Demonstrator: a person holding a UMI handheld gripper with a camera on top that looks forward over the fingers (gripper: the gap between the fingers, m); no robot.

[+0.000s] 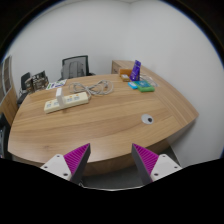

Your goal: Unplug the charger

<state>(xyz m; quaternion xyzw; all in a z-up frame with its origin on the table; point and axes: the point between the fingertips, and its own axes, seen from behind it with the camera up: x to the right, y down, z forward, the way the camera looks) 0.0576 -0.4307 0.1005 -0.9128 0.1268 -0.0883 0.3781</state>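
Observation:
A white power strip [62,102] lies at the far left of the wooden table [110,125], with a white charger [60,92] plugged into it and a pale cable [93,89] running off to its right. My gripper [110,158] hovers well short of the table's near edge, far from the strip. Its fingers stand open, and the magenta pads [76,157] have nothing between them.
A purple box [136,70] and a teal packet [141,86] sit near the table's far right edge. A round cable grommet [148,119] is set in the top at the right. Black chairs [74,66] stand behind the table by a white wall.

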